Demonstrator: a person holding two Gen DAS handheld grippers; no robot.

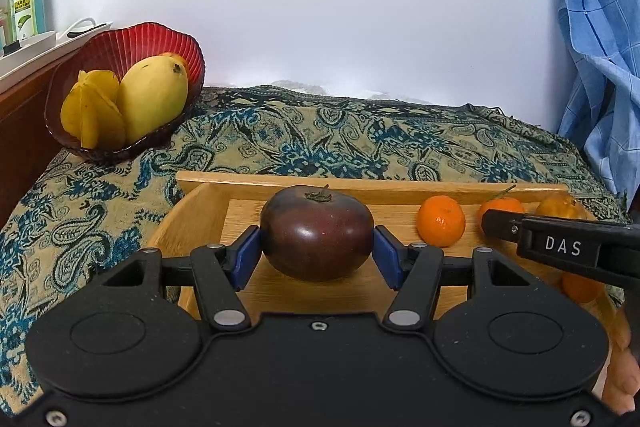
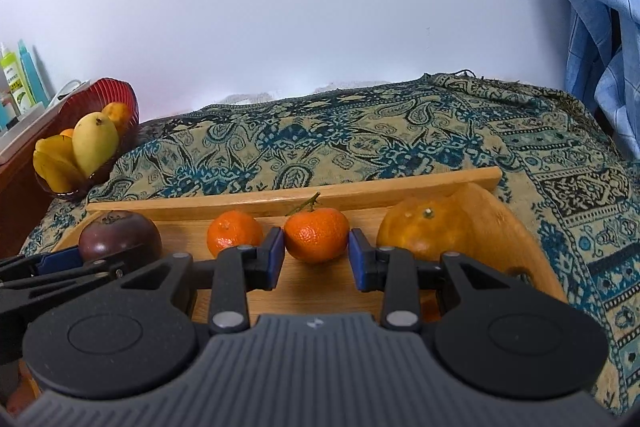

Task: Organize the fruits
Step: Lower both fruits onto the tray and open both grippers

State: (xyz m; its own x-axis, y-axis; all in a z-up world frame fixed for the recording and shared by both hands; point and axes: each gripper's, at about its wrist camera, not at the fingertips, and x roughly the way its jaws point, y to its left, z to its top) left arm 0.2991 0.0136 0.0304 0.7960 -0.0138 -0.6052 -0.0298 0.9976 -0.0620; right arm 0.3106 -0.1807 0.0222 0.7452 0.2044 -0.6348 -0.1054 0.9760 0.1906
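1. A dark purple round fruit (image 1: pixel 316 233) with a dried calyx on top sits upright at the left of the wooden tray (image 1: pixel 280 183).
2. Two small tangerines (image 2: pixel 234 231) (image 2: pixel 316 235) lie side by side mid-tray; the right one carries a stem.
3. A larger dull-orange citrus (image 2: pixel 428 233) rests at the tray's right end.
4. A red ribbed bowl (image 1: pixel 120 43), far left on the patterned cloth, holds a yellow mango (image 1: pixel 154 99), a starfruit (image 1: pixel 94 115) and an orange fruit behind them.
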